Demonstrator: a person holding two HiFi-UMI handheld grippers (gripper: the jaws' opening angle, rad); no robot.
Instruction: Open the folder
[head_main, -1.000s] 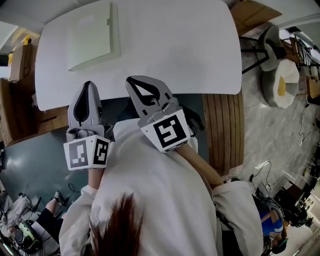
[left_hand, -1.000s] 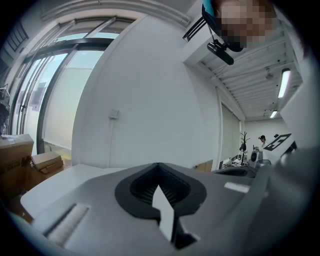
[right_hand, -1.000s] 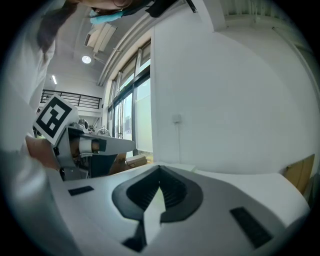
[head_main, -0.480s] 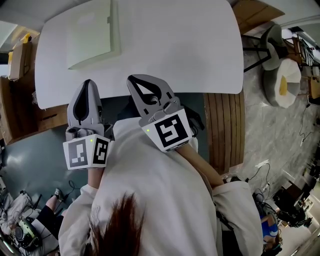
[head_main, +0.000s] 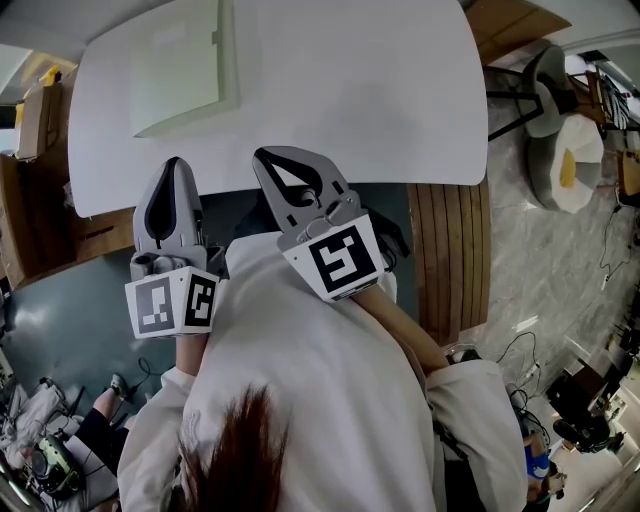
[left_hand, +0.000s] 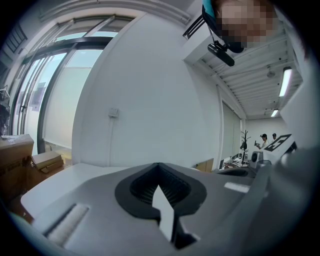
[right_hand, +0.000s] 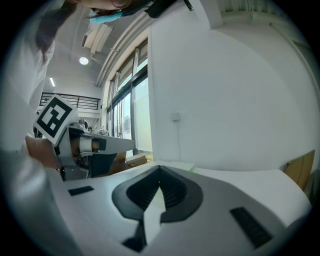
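The folder (head_main: 185, 70) is lying flat on the far left part of the white table (head_main: 380, 100), well ahead of the left gripper (head_main: 175, 163) and touching neither tool. It is looking closed, though the cover's edge is too pale to be sure. The left gripper is keeping its jaws pressed together on nothing. The right gripper (head_main: 262, 155), just beside it and angled leftward, is likewise showing its jaws together and empty. Both tips are showing over the table's near edge. The rest of the tabletop is stretching bare to the right. A white wall (left_hand: 150, 100) and tall windows (left_hand: 55, 100) are standing beyond the table. Cardboard boxes (head_main: 35, 125) are crowding its left end, and a chair (head_main: 545, 95) is sitting off its right corner.
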